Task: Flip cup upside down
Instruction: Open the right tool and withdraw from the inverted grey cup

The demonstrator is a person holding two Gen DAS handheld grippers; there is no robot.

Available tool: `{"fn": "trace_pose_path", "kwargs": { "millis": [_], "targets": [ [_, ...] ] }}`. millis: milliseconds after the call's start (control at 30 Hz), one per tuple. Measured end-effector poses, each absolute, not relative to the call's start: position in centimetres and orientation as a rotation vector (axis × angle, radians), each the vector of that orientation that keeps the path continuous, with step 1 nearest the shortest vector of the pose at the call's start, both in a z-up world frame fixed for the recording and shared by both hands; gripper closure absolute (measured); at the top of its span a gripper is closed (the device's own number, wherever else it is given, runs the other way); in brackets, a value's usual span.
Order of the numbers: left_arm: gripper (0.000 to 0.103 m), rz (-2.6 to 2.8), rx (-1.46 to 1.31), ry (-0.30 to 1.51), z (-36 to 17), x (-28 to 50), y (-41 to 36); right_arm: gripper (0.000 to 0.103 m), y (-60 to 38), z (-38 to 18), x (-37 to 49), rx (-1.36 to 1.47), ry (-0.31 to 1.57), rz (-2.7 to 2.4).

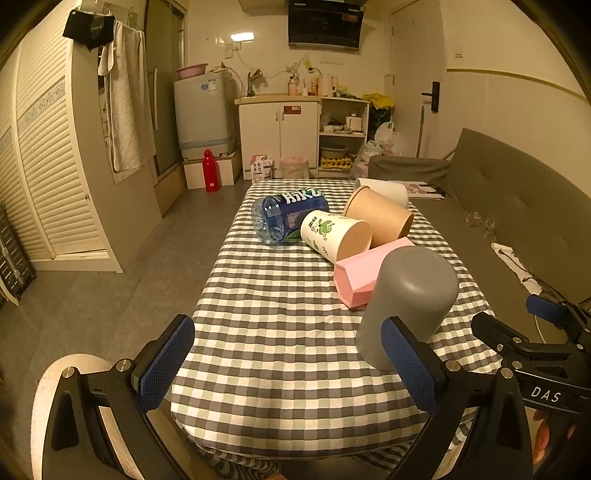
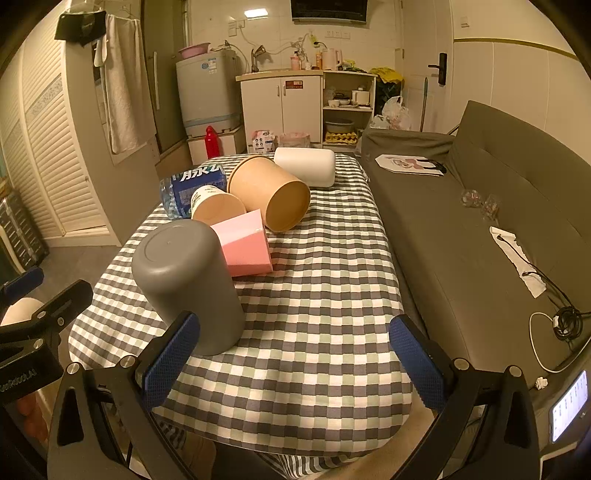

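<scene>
Grey cup (image 1: 408, 306) stands inverted, base up, on the checked tabletop (image 1: 280, 332) beside the pink cup (image 1: 364, 273); left tool (image 1: 288, 363) and right tool (image 2: 295, 358) gape empty, suggesting release.

A small room under warm, dim light from a ceiling lamp (image 1: 242, 36). On the left stands a white louvred wardrobe (image 1: 55, 177) with a towel (image 1: 127, 99) hung on it. At the far wall are a washing machine (image 1: 204, 110) (a pink basin on top), a white cabinet (image 1: 279, 134) with a faucet above, and open shelves (image 1: 343, 134). A grey sofa (image 2: 480, 206) runs along the right wall beside a door (image 1: 413, 92). The floor (image 1: 122, 277) is grey.
</scene>
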State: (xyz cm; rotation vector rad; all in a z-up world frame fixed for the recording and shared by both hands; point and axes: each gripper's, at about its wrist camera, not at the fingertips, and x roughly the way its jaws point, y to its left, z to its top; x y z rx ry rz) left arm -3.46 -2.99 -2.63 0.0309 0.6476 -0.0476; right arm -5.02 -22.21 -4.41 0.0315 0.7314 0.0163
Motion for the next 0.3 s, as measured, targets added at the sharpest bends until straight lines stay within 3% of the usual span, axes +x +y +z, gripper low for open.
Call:
{"fn": "trace_pose_path", "kwargs": {
  "millis": [300],
  "targets": [
    [0.000,-0.037,0.026,0.639,-2.77,-3.73,-2.92,0.000,-22.34,-4.73,-4.96,0.033,0.739,0.012]
  ]
}}
